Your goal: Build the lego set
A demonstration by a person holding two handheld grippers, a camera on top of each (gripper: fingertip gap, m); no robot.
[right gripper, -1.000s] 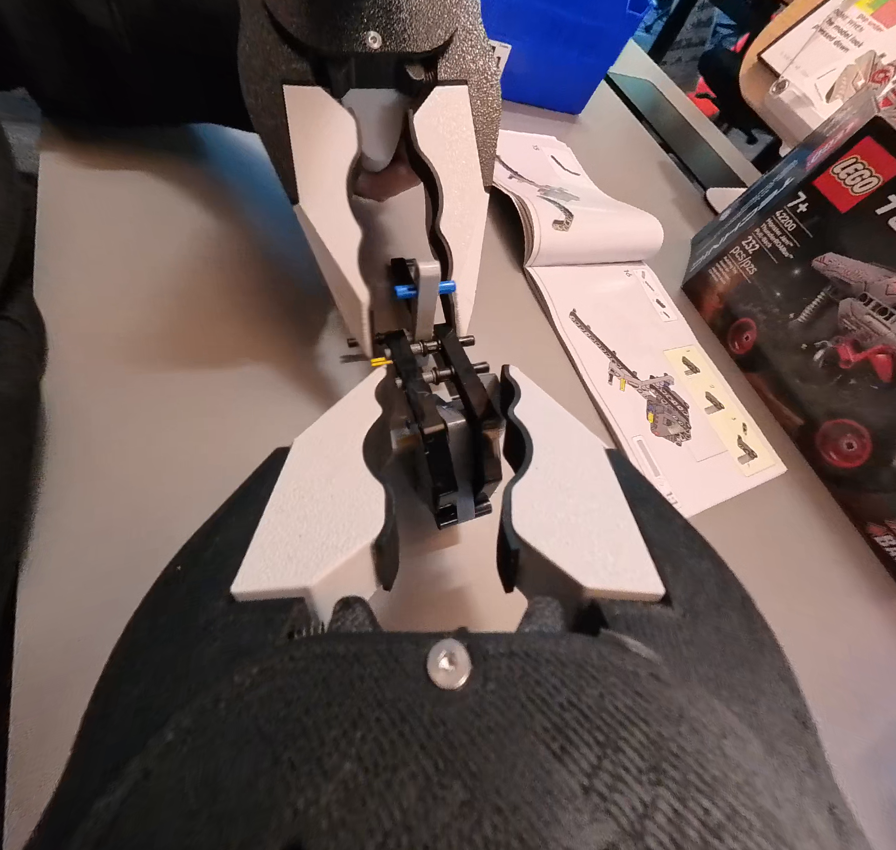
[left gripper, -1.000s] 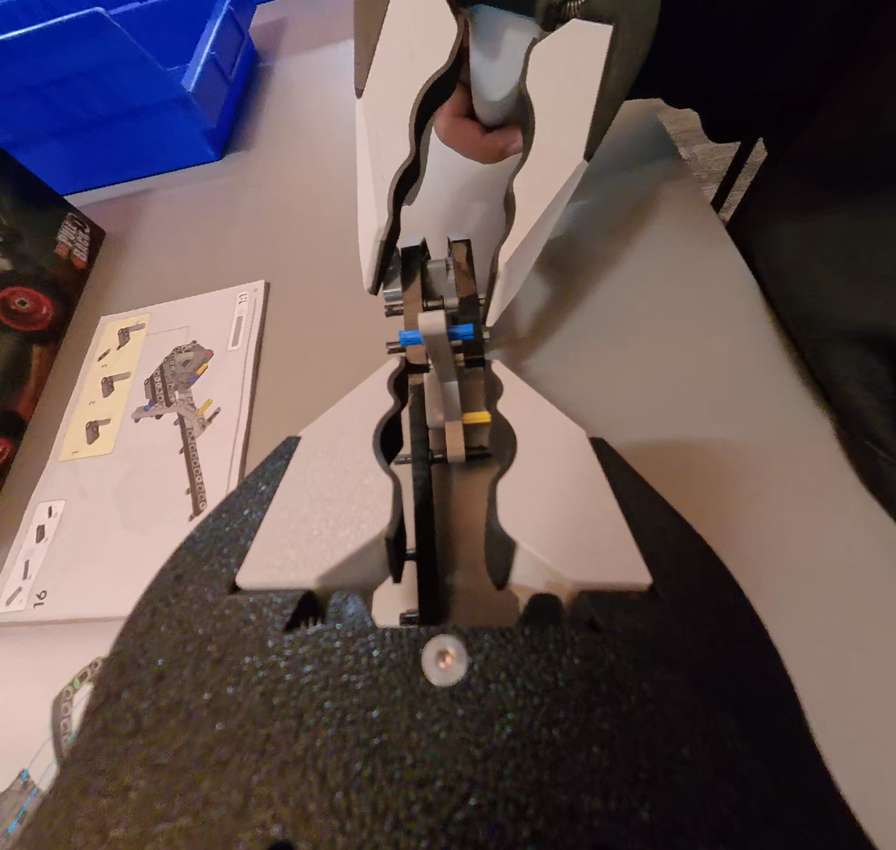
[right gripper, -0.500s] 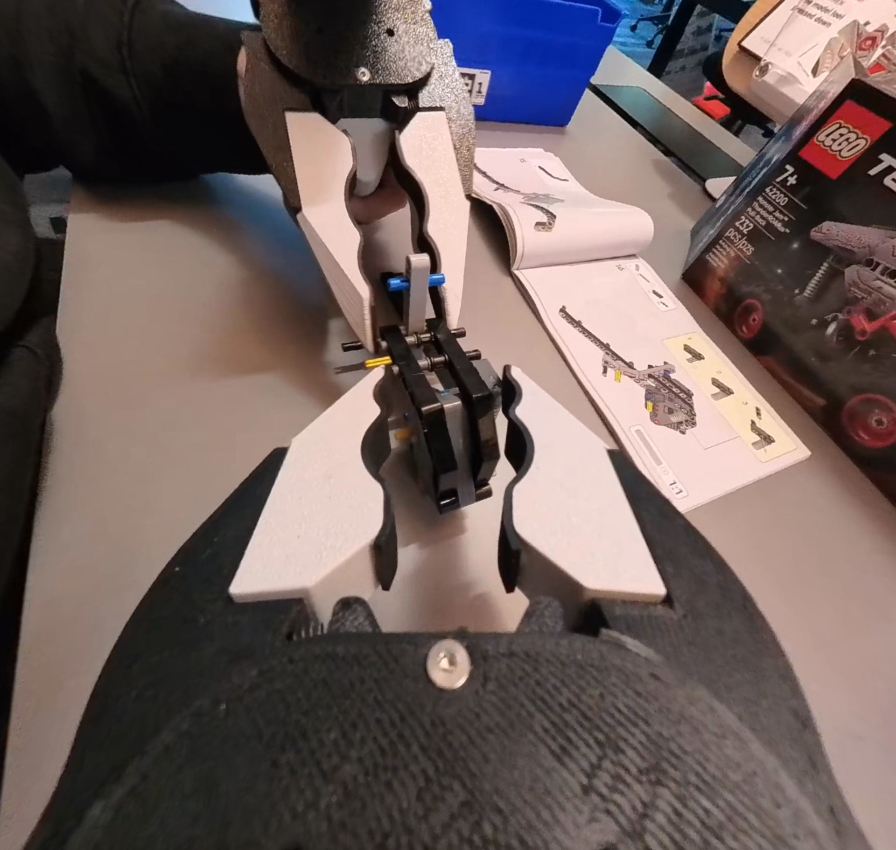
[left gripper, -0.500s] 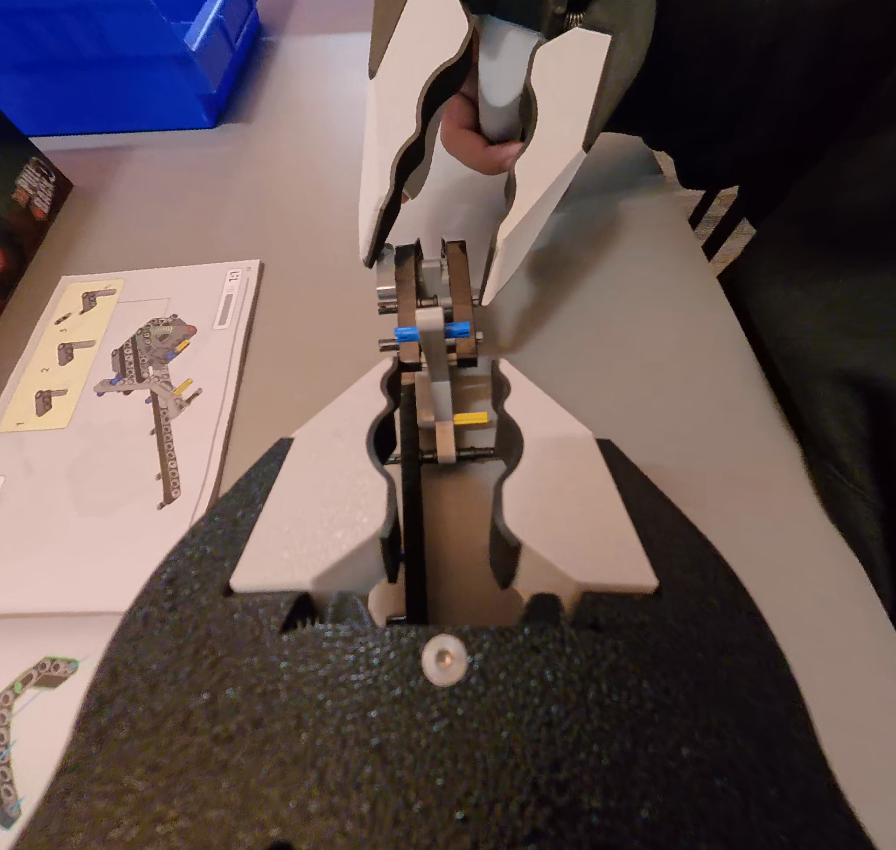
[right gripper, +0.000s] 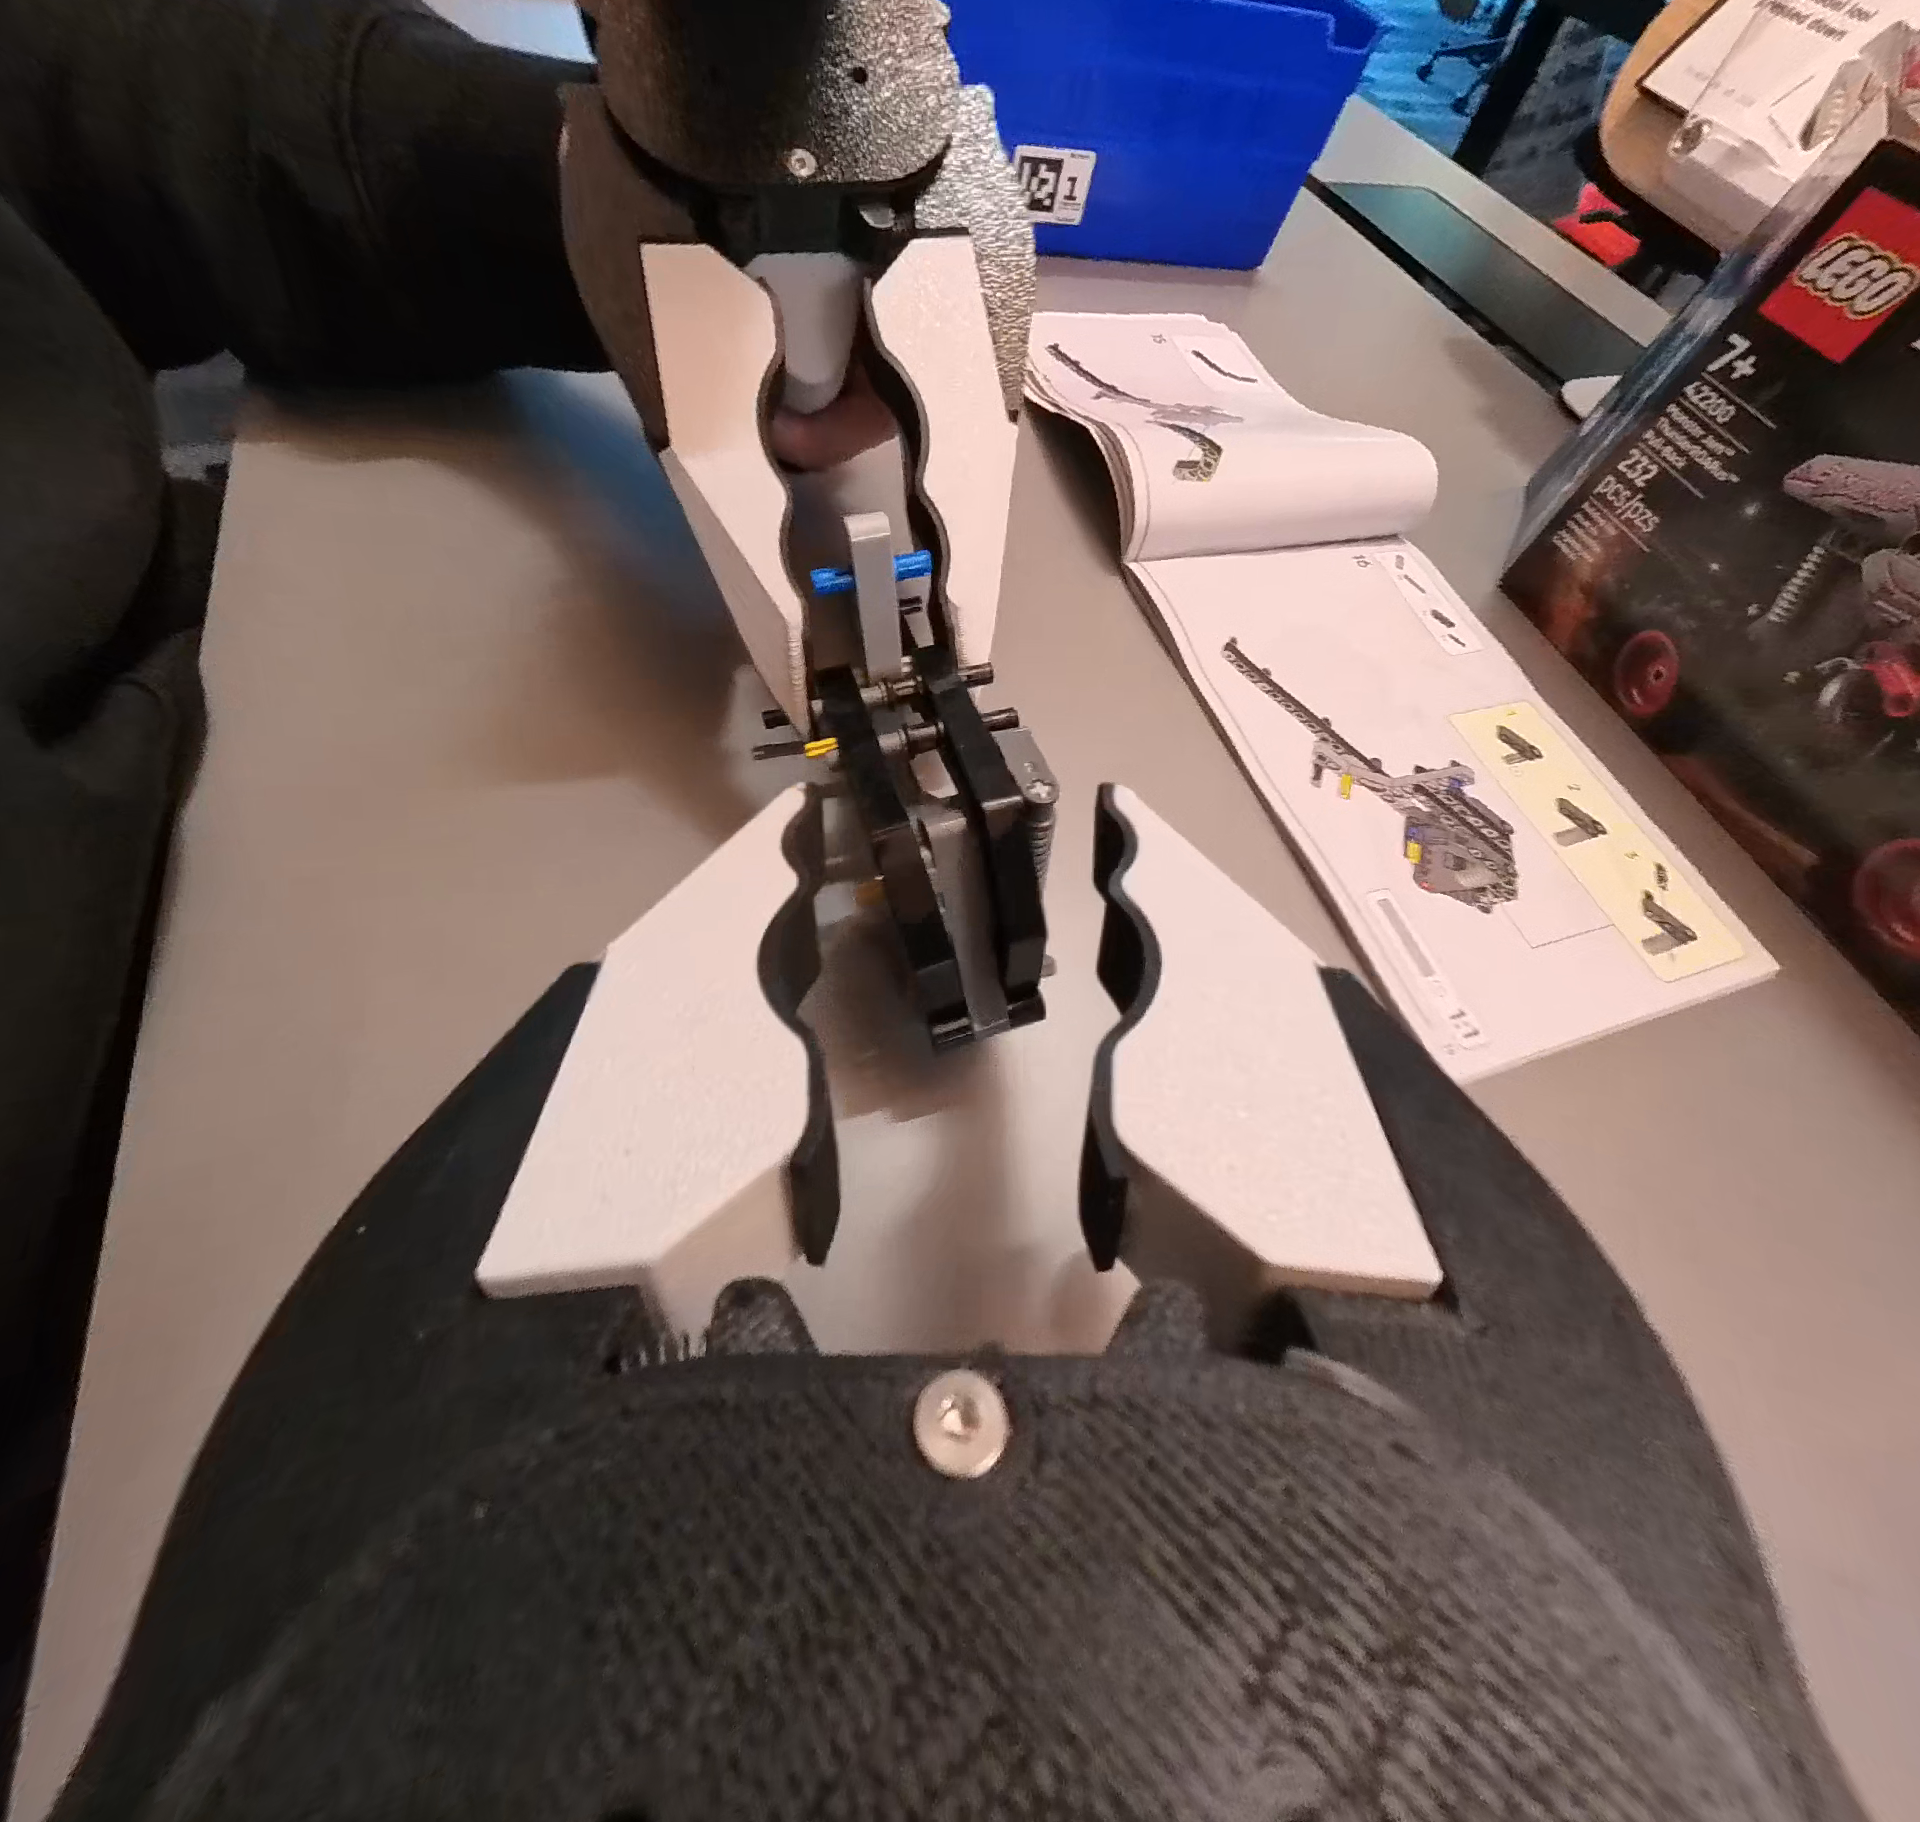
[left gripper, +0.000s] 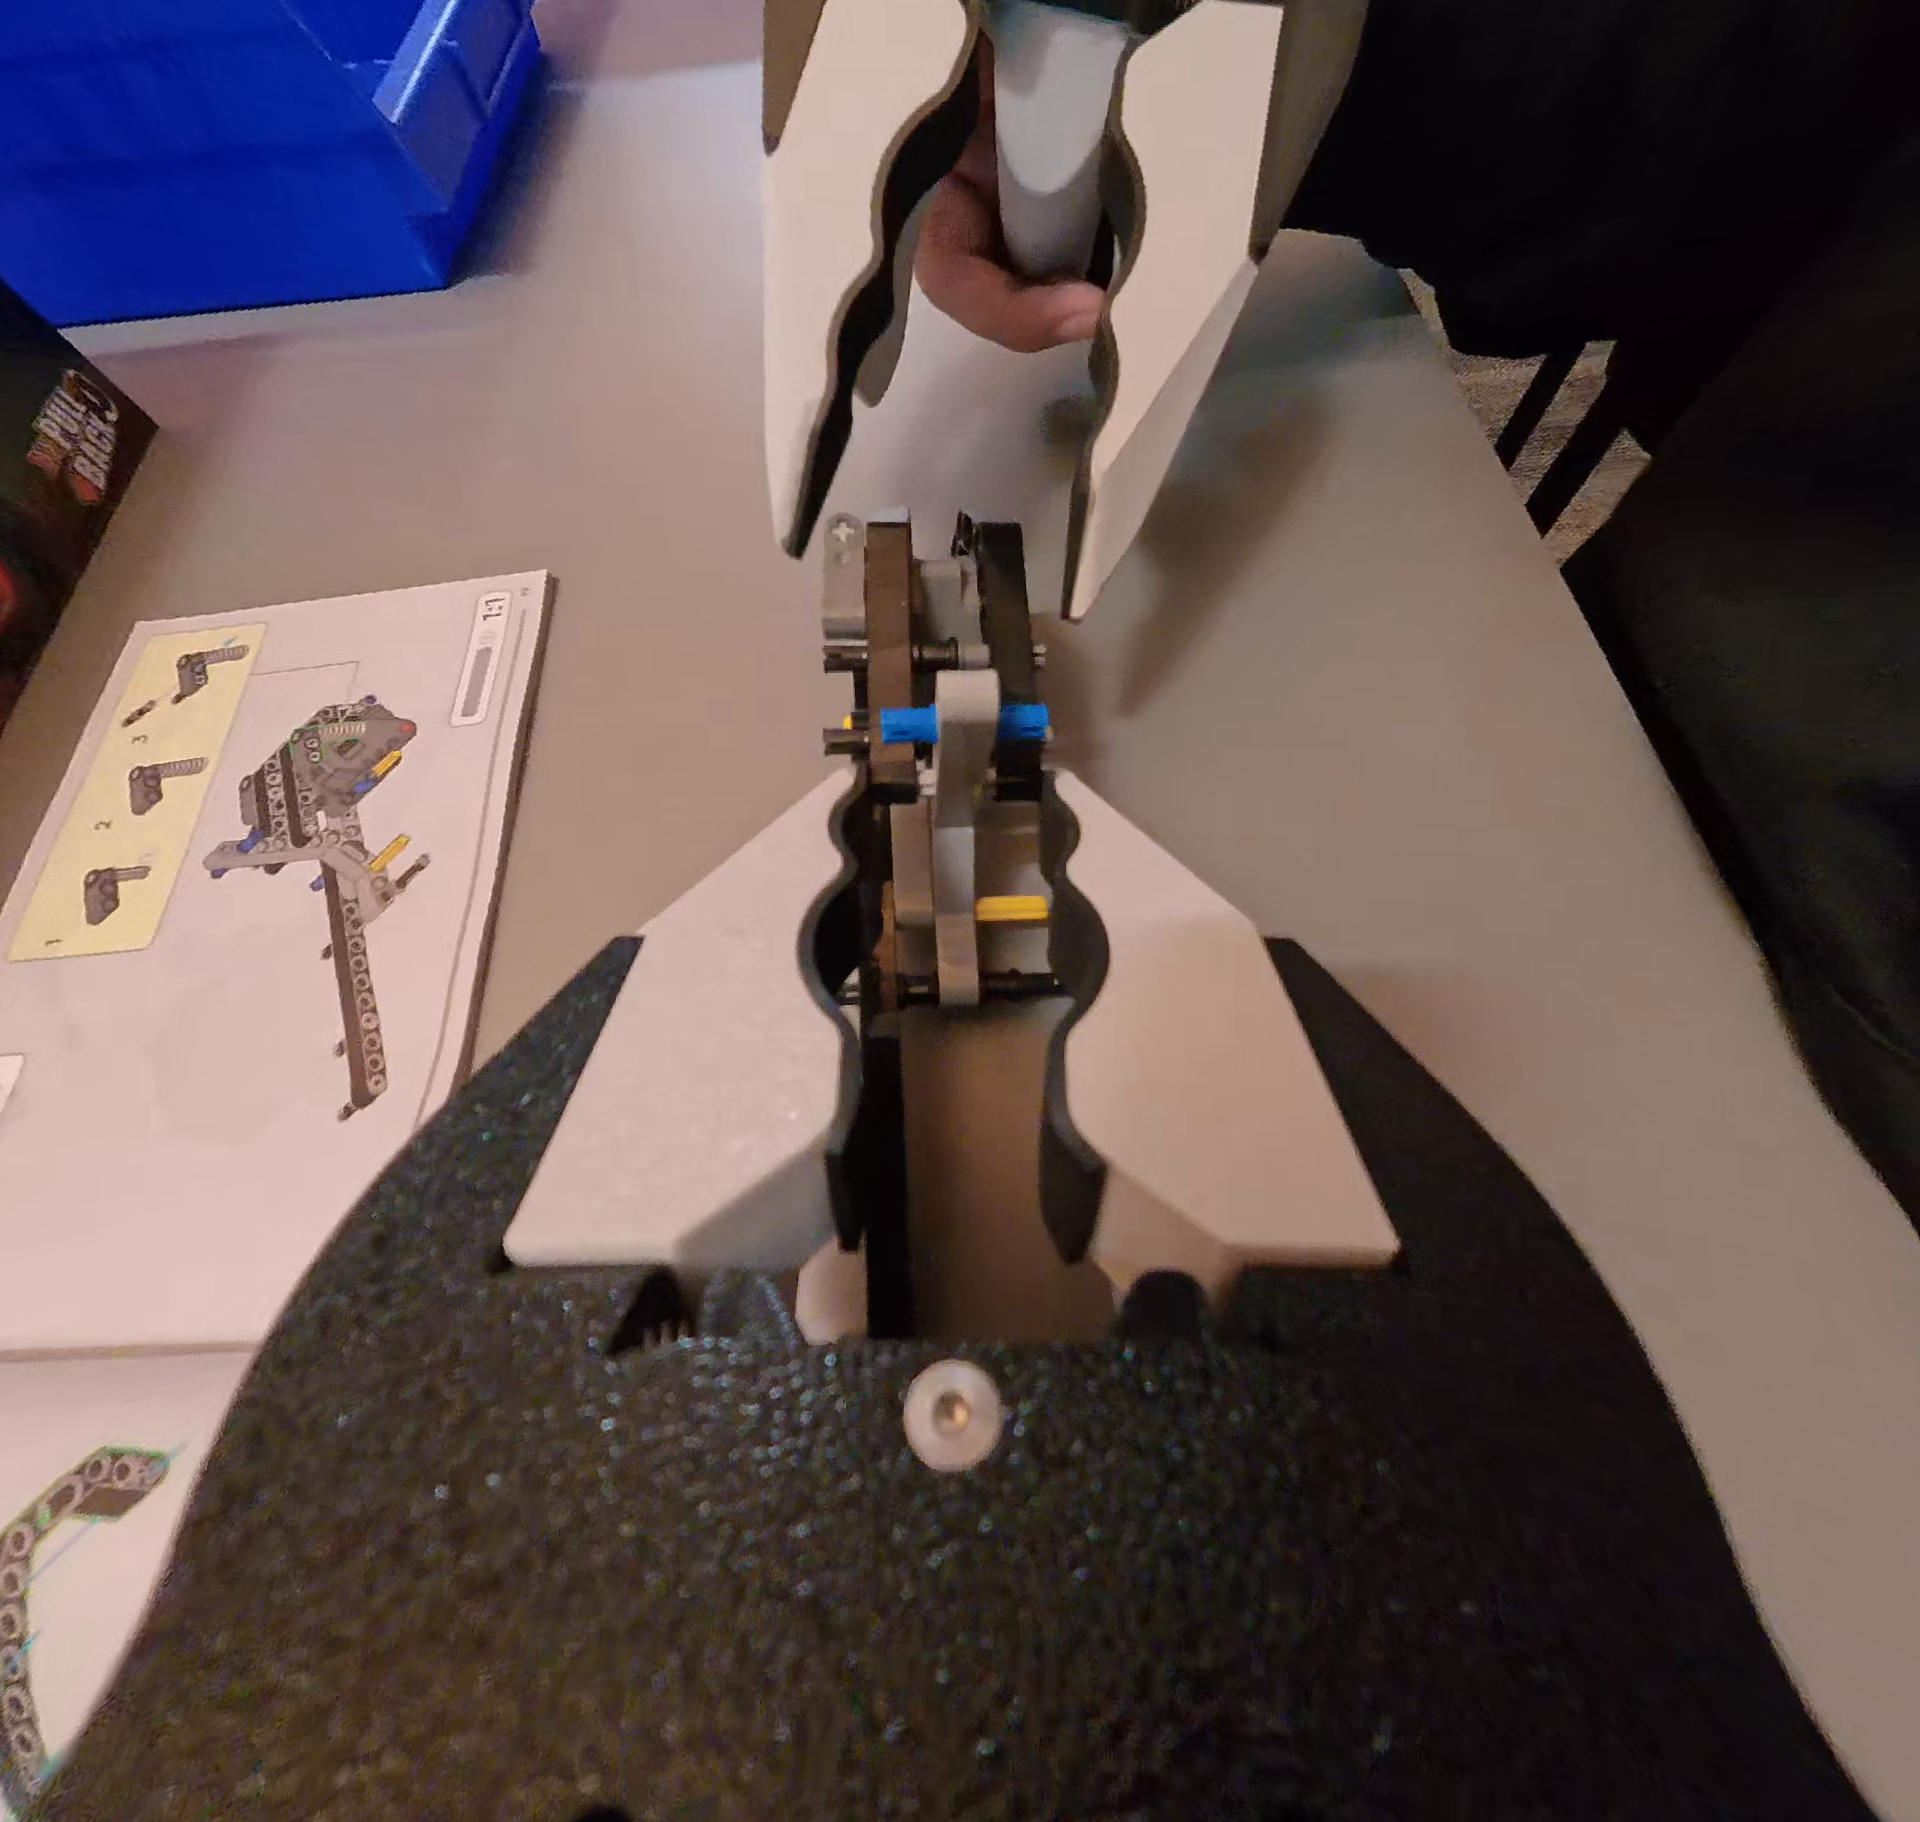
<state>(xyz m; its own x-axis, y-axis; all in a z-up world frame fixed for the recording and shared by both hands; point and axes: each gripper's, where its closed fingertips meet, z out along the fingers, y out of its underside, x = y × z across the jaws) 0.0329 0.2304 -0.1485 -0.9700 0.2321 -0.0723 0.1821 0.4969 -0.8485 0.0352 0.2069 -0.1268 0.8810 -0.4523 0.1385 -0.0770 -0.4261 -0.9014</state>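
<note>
Lego assembly: black-grey, blue pins

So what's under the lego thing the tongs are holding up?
Under the lego assembly you can see bare grey table and a blurry shadow. The left tongs grip its far end; whatever lies below there is hidden.

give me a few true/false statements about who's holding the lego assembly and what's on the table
1. The left hand-held gripper is clamped on the lego assembly. True.
2. The right hand-held gripper grips the assembly tightly. False: its fingers stand apart with gaps on both sides.
3. The instruction booklet lies open on the table. True.
4. The bin is red. False: it is blue.
</note>
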